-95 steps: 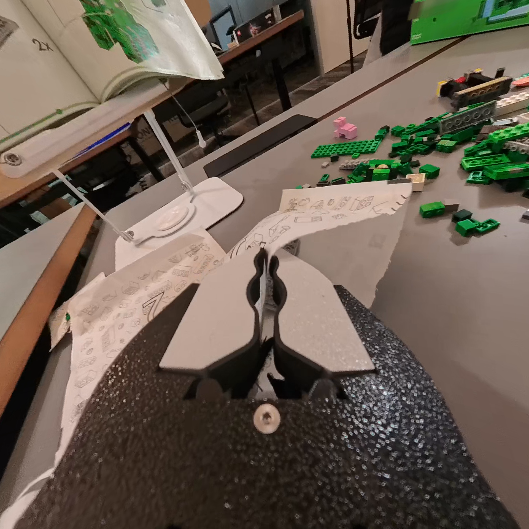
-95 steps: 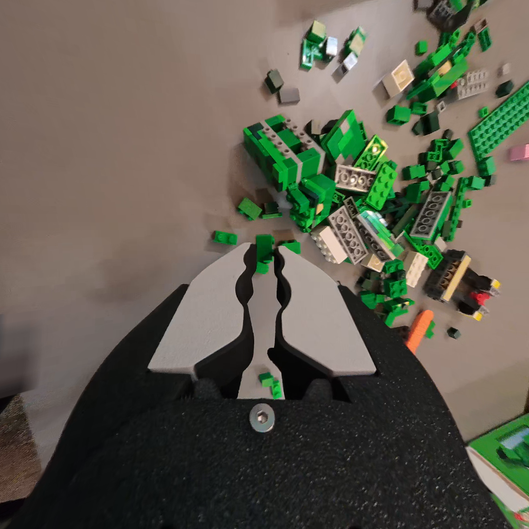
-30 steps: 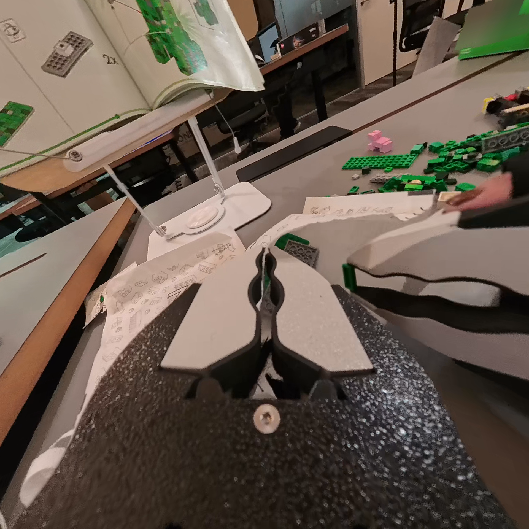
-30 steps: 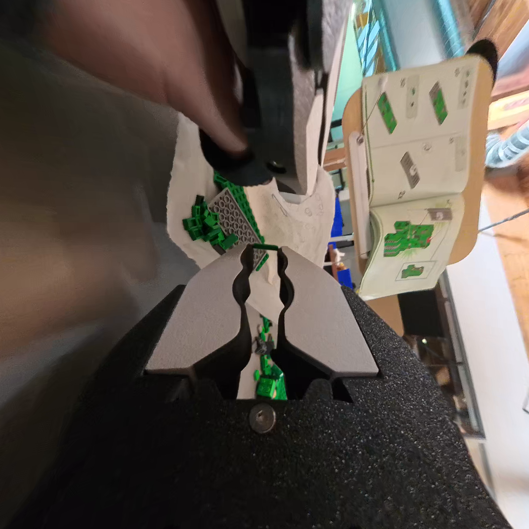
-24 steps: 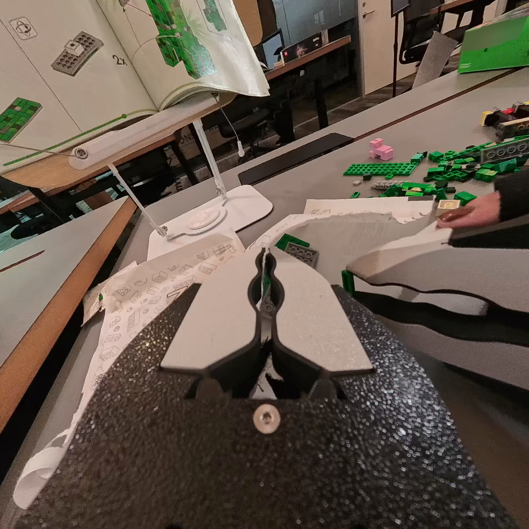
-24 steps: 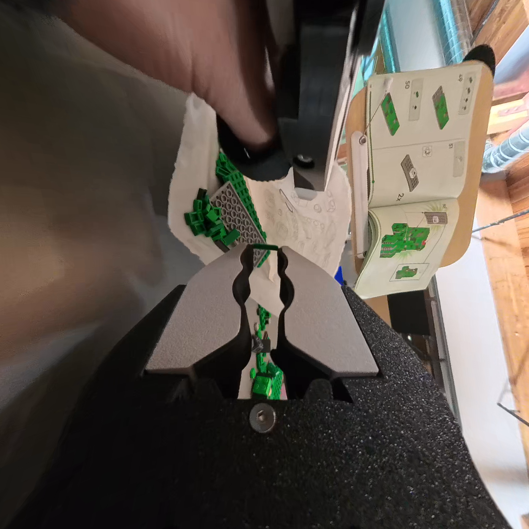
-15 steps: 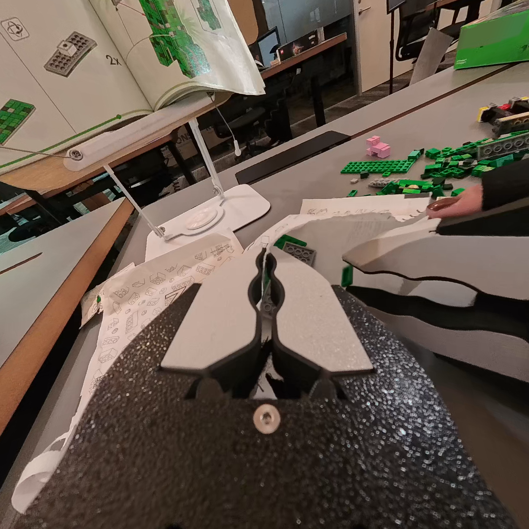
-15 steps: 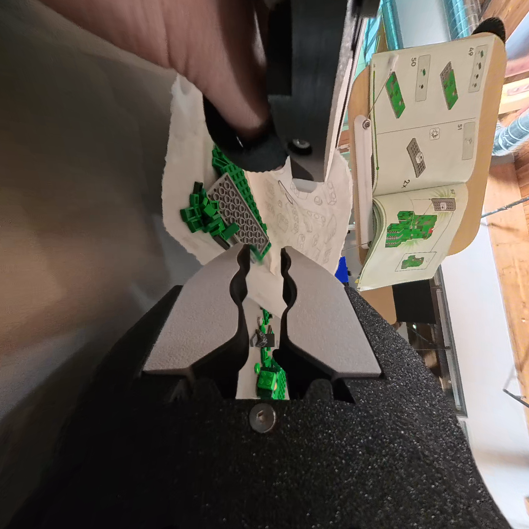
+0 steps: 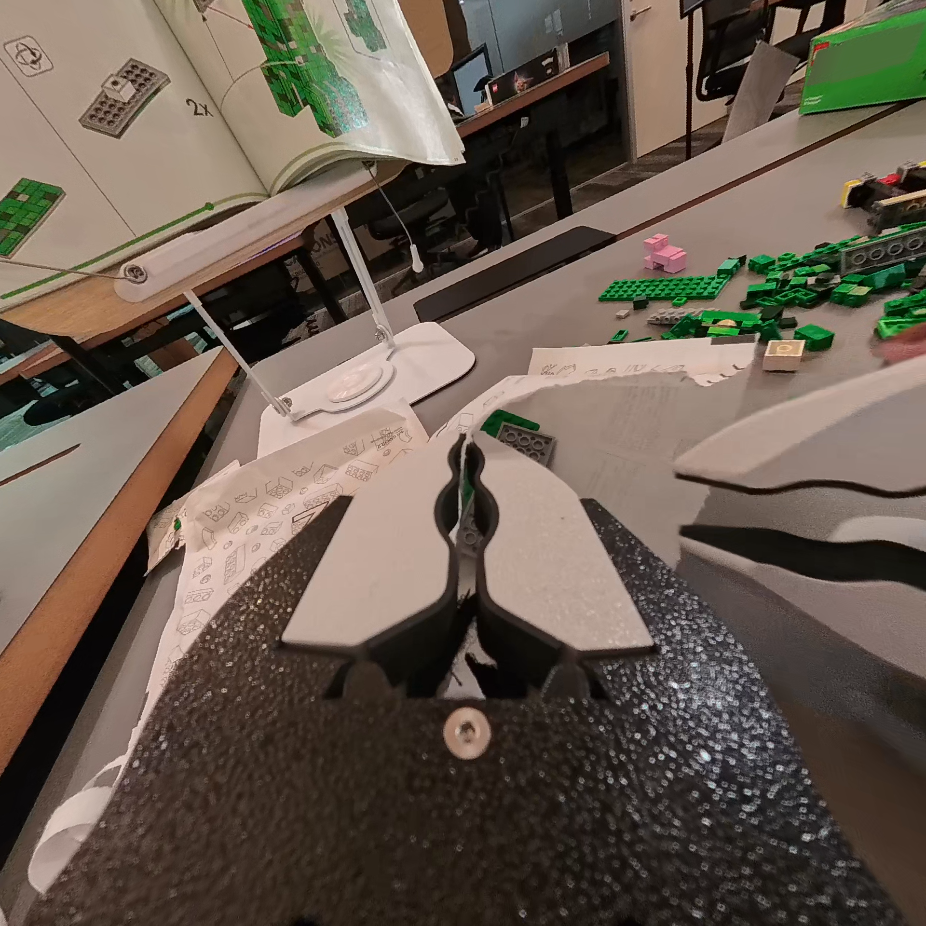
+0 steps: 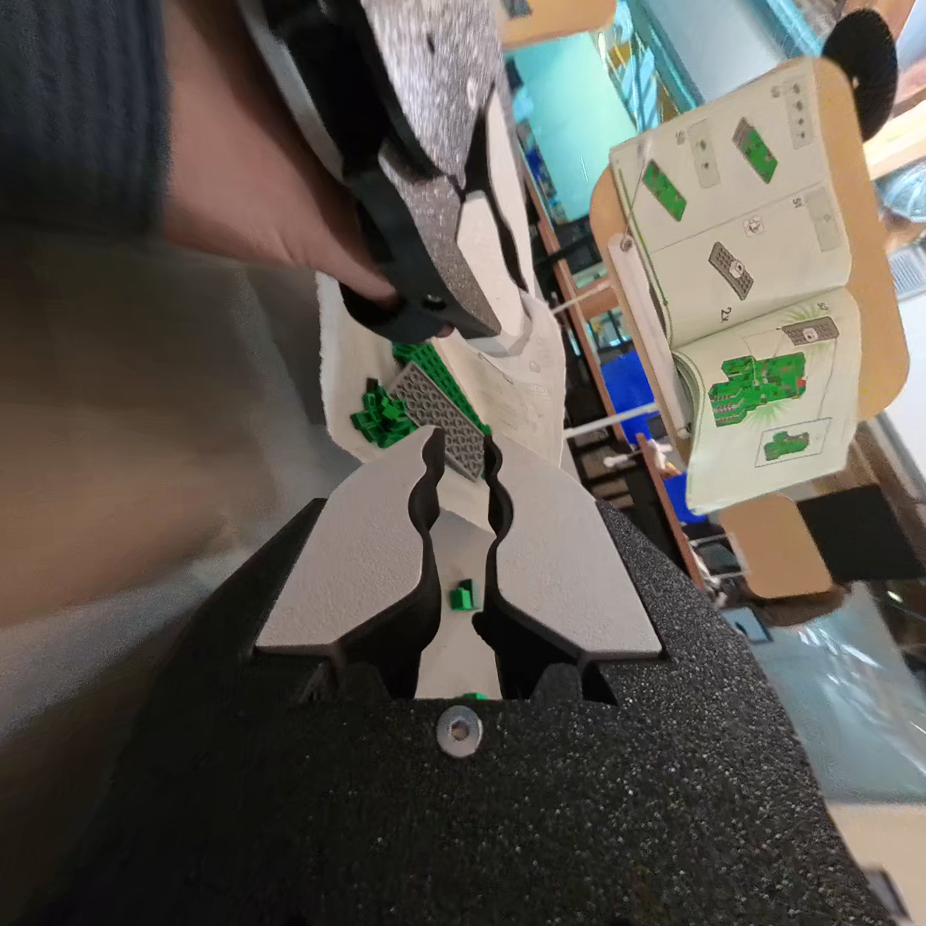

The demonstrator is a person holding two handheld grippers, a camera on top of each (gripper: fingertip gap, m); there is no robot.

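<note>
— What is your left tool doing?

— It is clenched on the torn edge of a white paper bag, and my fingertips pinch that paper so the wall stands up from the grey table. Inside the bag, just past the tips, lie a grey studded plate and a green plate under it.

— And the right tool?

— Its jaws are parted a little, with nothing between them. The tips hover right at the end of that grey studded plate, and I cannot tell whether they touch it. Beside the plate sits a small heap of green bricks, and one loose green brick shows lower down between my fingers.

— What lies around?

— Seen from the left wrist, an open instruction booklet rests on a white stand beyond the bag. To the right, well apart, green pieces are scattered over the table, with a pink piece near them and a green box far off.
</note>
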